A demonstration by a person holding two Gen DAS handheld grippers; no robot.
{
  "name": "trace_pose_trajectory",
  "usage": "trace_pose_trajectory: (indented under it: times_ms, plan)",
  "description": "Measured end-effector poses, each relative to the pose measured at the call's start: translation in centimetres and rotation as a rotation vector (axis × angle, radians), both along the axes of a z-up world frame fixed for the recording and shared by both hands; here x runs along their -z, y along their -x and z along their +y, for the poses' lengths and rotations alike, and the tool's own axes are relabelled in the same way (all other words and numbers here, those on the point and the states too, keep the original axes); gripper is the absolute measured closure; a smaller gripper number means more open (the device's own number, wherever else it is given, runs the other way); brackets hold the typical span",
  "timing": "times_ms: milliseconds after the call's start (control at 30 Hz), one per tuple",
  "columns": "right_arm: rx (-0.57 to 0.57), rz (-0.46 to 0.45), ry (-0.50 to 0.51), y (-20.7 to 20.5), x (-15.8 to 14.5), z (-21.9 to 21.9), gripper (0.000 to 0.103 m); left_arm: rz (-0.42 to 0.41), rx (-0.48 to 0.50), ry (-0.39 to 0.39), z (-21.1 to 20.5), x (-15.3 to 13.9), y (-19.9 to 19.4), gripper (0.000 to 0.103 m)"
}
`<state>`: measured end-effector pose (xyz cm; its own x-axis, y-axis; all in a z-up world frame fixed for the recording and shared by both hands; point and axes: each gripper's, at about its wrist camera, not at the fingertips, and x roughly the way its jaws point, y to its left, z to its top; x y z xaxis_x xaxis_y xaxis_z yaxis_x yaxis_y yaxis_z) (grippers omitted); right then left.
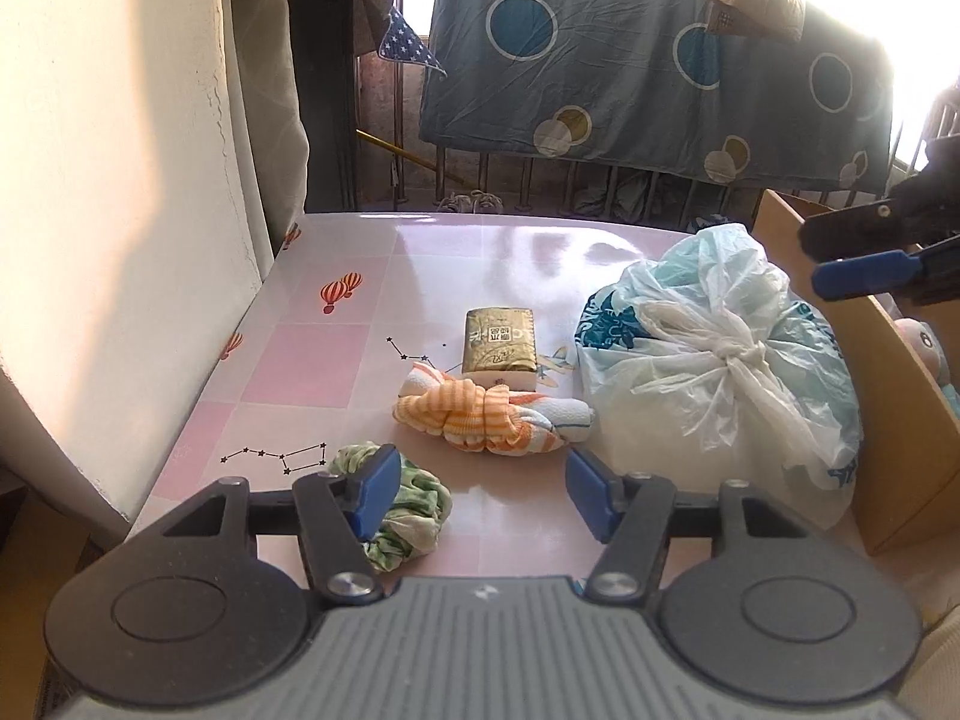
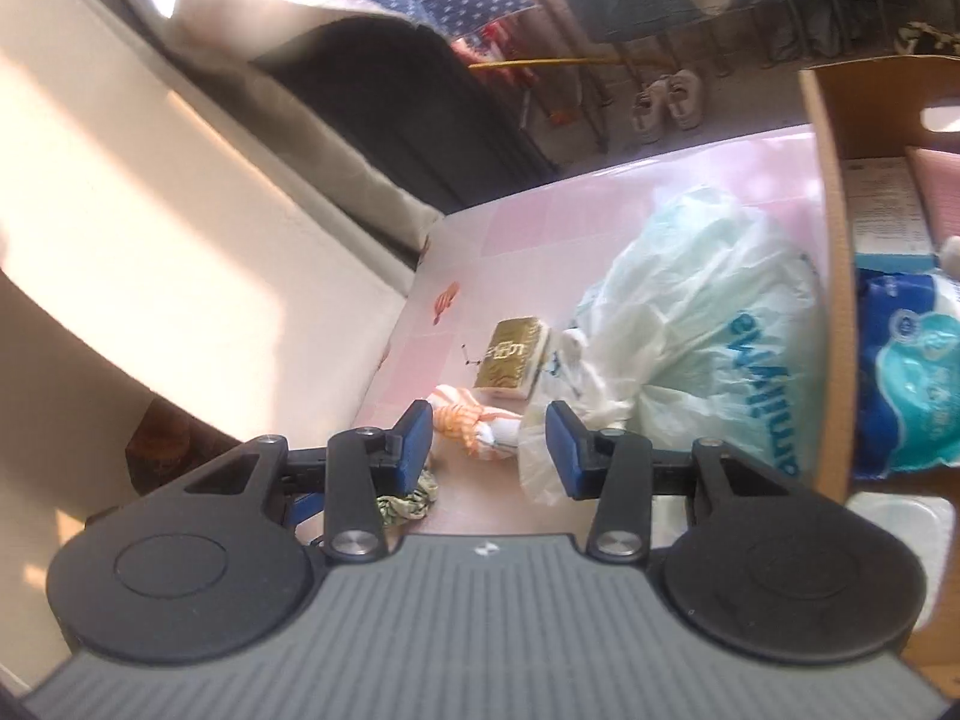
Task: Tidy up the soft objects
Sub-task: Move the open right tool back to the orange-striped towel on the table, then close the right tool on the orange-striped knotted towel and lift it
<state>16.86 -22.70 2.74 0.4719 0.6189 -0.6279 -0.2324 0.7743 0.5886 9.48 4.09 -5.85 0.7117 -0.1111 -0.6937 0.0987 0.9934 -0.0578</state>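
Observation:
On the pink table (image 1: 336,360) lie a green-and-white scrunched cloth (image 1: 414,510), an orange-striped rolled cloth (image 1: 480,420), a gold tissue pack (image 1: 499,339) and a knotted plastic bag (image 1: 720,360). My left gripper (image 1: 483,489) hovers open over the near table edge, its left finger just in front of the green cloth and nothing between the pads. My right gripper (image 2: 489,450) is open and empty, tilted, above the orange cloth (image 2: 465,420) and the plastic bag (image 2: 690,324). In the left wrist view the right gripper (image 1: 816,258) shows over the box.
An open cardboard box (image 1: 900,396) stands at the table's right, its wall (image 2: 834,276) against the bag, with a blue tissue pack (image 2: 906,372) and a soft toy (image 1: 924,342) inside. A cream wall (image 1: 120,210) borders the left. Railings and a hanging blue sheet (image 1: 630,60) lie beyond.

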Motion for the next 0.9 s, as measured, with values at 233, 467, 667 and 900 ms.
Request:
trace_pose_trajectory:
  times_ms: [233,467,667,900]
  plan:
    - [-0.193,0.159,0.038,-8.7,4.4,10.2,0.062,0.077,-0.013,0.101,0.0,2.2,-5.0,0.048]
    - [-0.237,0.273,0.164,-13.5,9.6,14.7,0.062,0.205,-0.017,0.132,-0.2,4.8,-9.0,0.049]
    - [-0.258,0.331,0.211,-15.1,12.3,16.1,0.062,0.277,-0.053,0.155,-0.2,6.5,-10.7,0.046]
    - [-0.249,0.383,0.116,-16.1,13.8,15.7,0.064,0.258,-0.109,0.186,0.4,6.0,-11.1,0.041]
